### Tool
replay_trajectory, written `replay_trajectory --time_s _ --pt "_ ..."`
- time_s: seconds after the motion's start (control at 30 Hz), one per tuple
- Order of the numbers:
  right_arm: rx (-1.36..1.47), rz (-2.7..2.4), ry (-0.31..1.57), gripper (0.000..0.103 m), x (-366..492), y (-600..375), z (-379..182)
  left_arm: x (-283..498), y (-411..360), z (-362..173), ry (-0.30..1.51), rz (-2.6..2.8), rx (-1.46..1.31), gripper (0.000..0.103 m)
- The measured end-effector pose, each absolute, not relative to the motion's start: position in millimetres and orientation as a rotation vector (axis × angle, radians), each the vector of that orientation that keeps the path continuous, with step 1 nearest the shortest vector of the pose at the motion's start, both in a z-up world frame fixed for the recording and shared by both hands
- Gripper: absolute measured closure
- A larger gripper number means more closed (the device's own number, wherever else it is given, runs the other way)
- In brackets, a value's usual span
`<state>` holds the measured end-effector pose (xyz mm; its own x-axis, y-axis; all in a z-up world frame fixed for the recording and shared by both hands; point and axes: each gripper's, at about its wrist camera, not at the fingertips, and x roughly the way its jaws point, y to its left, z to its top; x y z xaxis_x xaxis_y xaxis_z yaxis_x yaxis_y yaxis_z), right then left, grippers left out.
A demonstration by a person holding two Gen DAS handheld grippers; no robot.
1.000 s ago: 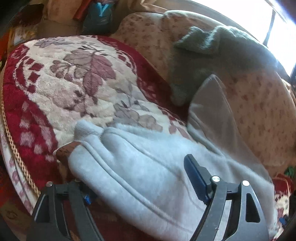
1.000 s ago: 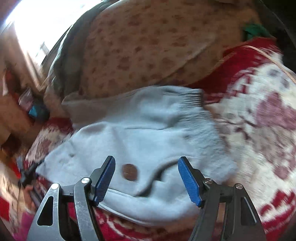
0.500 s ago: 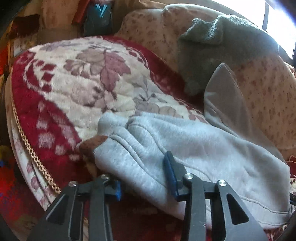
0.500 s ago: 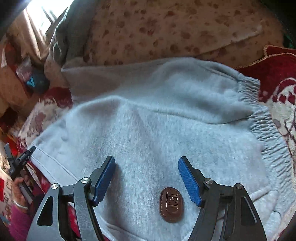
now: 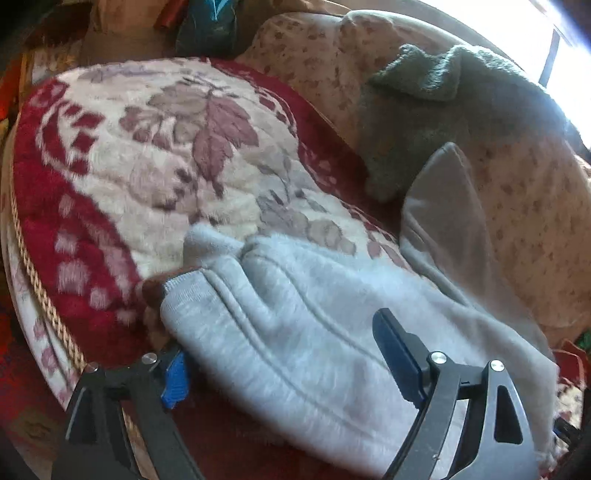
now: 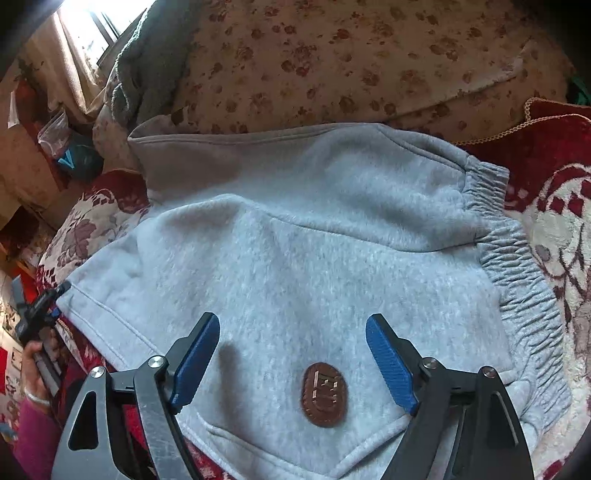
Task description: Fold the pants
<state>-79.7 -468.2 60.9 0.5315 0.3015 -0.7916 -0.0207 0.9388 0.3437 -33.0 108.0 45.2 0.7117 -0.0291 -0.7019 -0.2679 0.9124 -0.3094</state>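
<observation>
Light grey fleece pants point(image 6: 303, 258) lie folded on a red and cream floral blanket point(image 5: 147, 166). The elastic waistband point(image 6: 524, 288) is at the right and a brown oval patch point(image 6: 324, 395) sits near the front. My right gripper point(image 6: 291, 362) is open and hovers just above the patch. My left gripper point(image 5: 280, 362) is open over the folded leg end of the pants point(image 5: 295, 332); its left finger sits beside the fabric edge. The left gripper also shows at the far left of the right wrist view point(image 6: 40, 310).
A floral beige cushion point(image 6: 351, 62) backs the pants, and a dark grey towel point(image 5: 443, 107) is draped on it. A cord-trimmed blanket edge point(image 5: 40, 295) runs at the left. A bright window point(image 6: 92, 22) is behind.
My left gripper has opened wide again and sits nearer the leg end. My right gripper has steadied above the brown patch, and the pants lie flatter.
</observation>
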Motion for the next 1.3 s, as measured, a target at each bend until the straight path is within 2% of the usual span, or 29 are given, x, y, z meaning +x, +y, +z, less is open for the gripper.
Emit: replay_trajectory --time_s 0.03,0.07,0.1,0.13,0.17,0.33,0.47,0.53,0.57,0.6,0.63,0.77,0.9,0.97,1.0,1.03,1.3 --pt "0.311 0.197 0.995 0.017 -80 -466 61 -29 105 48 0.753 0.133 -0.393 0.018" --pt "0.313 0.198 0.996 0.017 -80 -465 61 -26 100 54 0.726 0.121 -0.366 0.032" --pt "0.314 0.200 0.998 0.017 -80 -463 61 -22 94 60 0.703 0.101 -0.319 0.057" --pt "0.314 0.203 1.000 0.017 -80 -461 62 -19 89 66 0.690 0.084 -0.277 0.077" --pt "0.313 0.206 1.001 0.017 -79 -460 63 -15 84 74 0.668 0.046 -0.235 0.080" --pt "0.298 0.243 0.981 0.017 -71 -438 74 -19 82 98 0.560 -0.108 -0.157 0.083" --pt "0.277 0.308 0.972 0.017 -60 -408 81 -21 108 66 0.710 -0.015 -0.201 0.082" --pt "0.257 0.335 0.975 0.017 -56 -394 82 -30 134 38 0.818 0.044 -0.301 0.075" --pt "0.245 0.350 0.976 0.017 -55 -387 82 -33 142 29 0.849 0.053 -0.333 0.065" --pt "0.232 0.369 0.978 0.017 -53 -380 83 -42 152 21 0.871 0.087 -0.355 0.036" --pt "0.218 0.384 0.980 0.017 -51 -374 84 -49 157 18 0.871 0.117 -0.355 0.022" --pt "0.179 0.401 0.973 0.017 -44 -365 86 -69 166 26 0.844 0.147 -0.362 0.020" --pt "0.163 0.368 0.954 0.017 -33 -378 90 -68 142 59 0.772 0.168 -0.269 0.020" --pt "0.127 0.330 0.936 0.016 -25 -391 94 -62 124 83 0.717 0.135 -0.250 0.015" --pt "0.114 0.321 0.934 0.014 -20 -396 96 -56 117 92 0.698 0.105 -0.256 0.008" --pt "0.093 0.312 0.935 0.013 -13 -402 97 -47 106 101 0.686 0.060 -0.268 0.007" --pt "-0.185 0.261 0.917 0.012 58 -452 99 71 24 125 0.730 -0.137 -0.285 0.006"
